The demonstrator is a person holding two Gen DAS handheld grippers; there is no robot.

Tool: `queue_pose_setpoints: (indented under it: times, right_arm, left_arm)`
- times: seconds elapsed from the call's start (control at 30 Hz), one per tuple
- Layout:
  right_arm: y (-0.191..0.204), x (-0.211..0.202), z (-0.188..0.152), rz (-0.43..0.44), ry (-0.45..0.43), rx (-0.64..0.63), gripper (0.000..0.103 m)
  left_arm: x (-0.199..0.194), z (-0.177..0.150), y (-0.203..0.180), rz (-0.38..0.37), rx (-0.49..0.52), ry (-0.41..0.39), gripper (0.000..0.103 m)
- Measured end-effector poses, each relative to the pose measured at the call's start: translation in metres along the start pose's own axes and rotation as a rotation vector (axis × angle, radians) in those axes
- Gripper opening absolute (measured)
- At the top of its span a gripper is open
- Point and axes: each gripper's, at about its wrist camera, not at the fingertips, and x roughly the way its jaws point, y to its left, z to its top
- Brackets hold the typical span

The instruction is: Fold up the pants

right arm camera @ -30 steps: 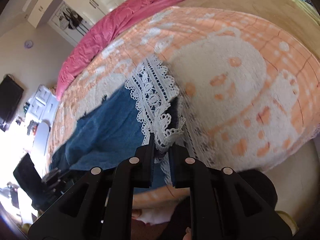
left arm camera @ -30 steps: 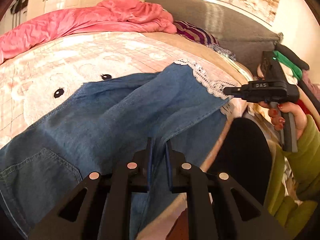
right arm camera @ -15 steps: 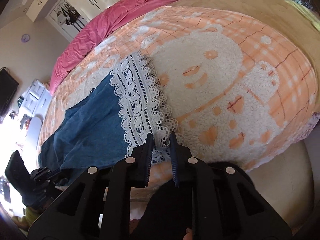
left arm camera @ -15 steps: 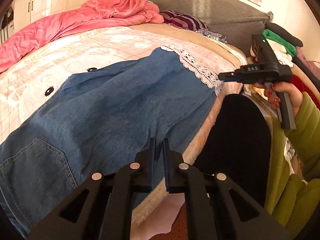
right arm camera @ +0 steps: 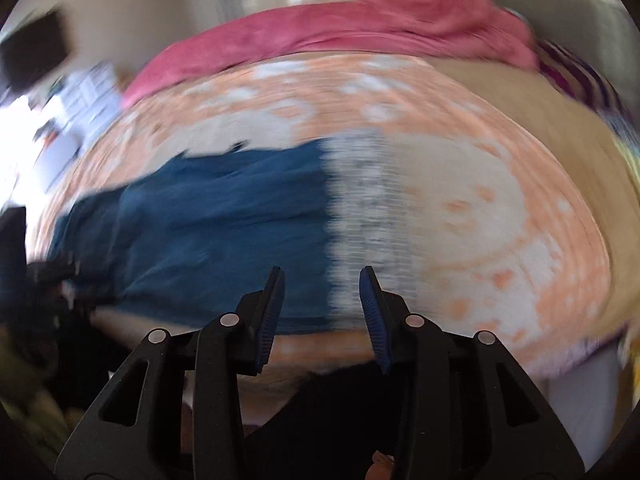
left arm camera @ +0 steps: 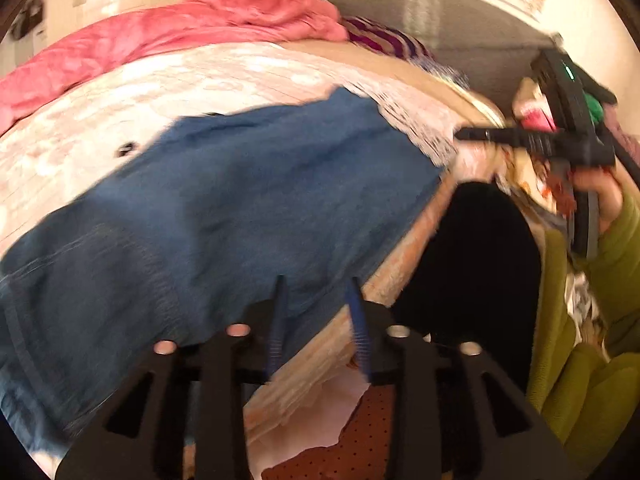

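Fingers: left gripper [left arm camera: 316, 312] and right gripper [right arm camera: 322, 304] opening, nothing clamped. Pants [left arm camera: 224, 200]: soft, limp denim, judged best gripped at lace hem [right arm camera: 360, 208].

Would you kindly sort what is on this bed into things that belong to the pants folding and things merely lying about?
Belongs to the job:
- blue denim pants with white lace hem
- left hand-held gripper, jaws opening, nothing between
- right hand-held gripper, jaws opening, nothing between

Just lying about:
- crumpled pink duvet
- purple striped pillow
- peach cartoon-print blanket underneath
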Motion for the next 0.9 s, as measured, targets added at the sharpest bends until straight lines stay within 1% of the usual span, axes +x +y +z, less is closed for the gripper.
queue_pose_setpoints:
  times: [0.03,0.07,0.1,0.13,0.17,0.2,0.23,0.3,0.33,0.37,0.43,0.47,0.5,0.53,0.57,0.6,0.67,0.7,0.73,0.8,0.83,0.87,0.9]
  right_arm:
    - [0.015,0.005,0.000,0.016,0.009,-0.072,0.032]
    - [0.033,0.011,-0.001,0.026,0.025,-0.161,0.033]
    - [0.056,0.021,-0.005,0.028,0.054,-0.275,0.033]
    - [0.072,0.028,-0.009,0.029,0.076,-0.356,0.033]
    - [0.082,0.032,-0.013,0.031,0.086,-0.406,0.033]
    - [0.093,0.036,-0.016,0.030,0.091,-0.455,0.033]
    - [0.106,0.042,-0.019,0.038,0.094,-0.517,0.033]
    - [0.119,0.046,-0.021,0.045,0.087,-0.579,0.033]
    - [0.126,0.050,-0.021,0.043,0.084,-0.618,0.033]
    - [0.131,0.053,-0.021,0.045,0.080,-0.647,0.033]
    - [0.135,0.062,-0.018,0.041,0.095,-0.669,0.032]
    - [0.137,0.067,-0.016,0.035,0.108,-0.671,0.030]
    - [0.136,0.073,-0.014,0.026,0.123,-0.669,0.020]
    - [0.134,0.075,-0.012,0.032,0.135,-0.664,0.009]
    - [0.130,0.076,-0.010,0.047,0.150,-0.651,0.002]
    - [0.128,0.077,-0.009,0.061,0.162,-0.632,0.002]
    - [0.121,0.073,-0.006,0.108,0.187,-0.596,0.001]
    - [0.118,0.068,-0.005,0.139,0.195,-0.586,0.001]
    - [0.117,0.065,-0.006,0.154,0.196,-0.586,0.001]
    - [0.117,0.064,-0.009,0.176,0.207,-0.584,0.001]
    - [0.118,0.069,-0.011,0.185,0.228,-0.585,0.001]
    - [0.120,0.075,-0.015,0.175,0.244,-0.597,0.004]
    - [0.123,0.079,-0.019,0.172,0.251,-0.604,0.004]
  left_arm:
    - [-0.012,-0.002,0.006,0.023,-0.025,-0.021,0.037]
    - [-0.025,-0.004,0.013,0.063,-0.051,-0.040,0.043]
    - [-0.035,-0.005,0.020,0.102,-0.078,-0.057,0.056]
    - [-0.051,-0.009,0.031,0.157,-0.118,-0.081,0.062]
    - [-0.063,-0.012,0.041,0.201,-0.149,-0.101,0.067]
    - [-0.073,-0.015,0.049,0.241,-0.175,-0.117,0.068]
    - [-0.085,-0.020,0.060,0.306,-0.210,-0.127,0.068]
    - [-0.101,-0.029,0.081,0.442,-0.283,-0.127,0.072]
    - [-0.103,-0.033,0.090,0.485,-0.313,-0.116,0.073]
    - [-0.103,-0.037,0.099,0.511,-0.350,-0.103,0.076]
    - [-0.098,-0.041,0.113,0.510,-0.415,-0.085,0.077]
    - [-0.093,-0.040,0.118,0.490,-0.430,-0.089,0.078]
    - [-0.088,-0.039,0.121,0.482,-0.433,-0.087,0.078]
    - [-0.079,-0.038,0.125,0.502,-0.437,-0.072,0.077]
    - [-0.070,-0.036,0.129,0.509,-0.446,-0.061,0.066]
    - [-0.064,-0.035,0.132,0.492,-0.458,-0.064,0.038]
    - [-0.061,-0.033,0.143,0.463,-0.507,-0.075,0.036]
    - [-0.067,-0.036,0.147,0.456,-0.519,-0.091,0.035]
    - [-0.073,-0.034,0.151,0.470,-0.523,-0.105,0.035]
    - [-0.075,-0.034,0.156,0.513,-0.513,-0.102,0.035]
    - [-0.075,-0.037,0.159,0.513,-0.522,-0.101,0.035]
    - [-0.073,-0.039,0.159,0.507,-0.528,-0.094,0.035]
    - [-0.068,-0.042,0.159,0.510,-0.527,-0.082,0.038]
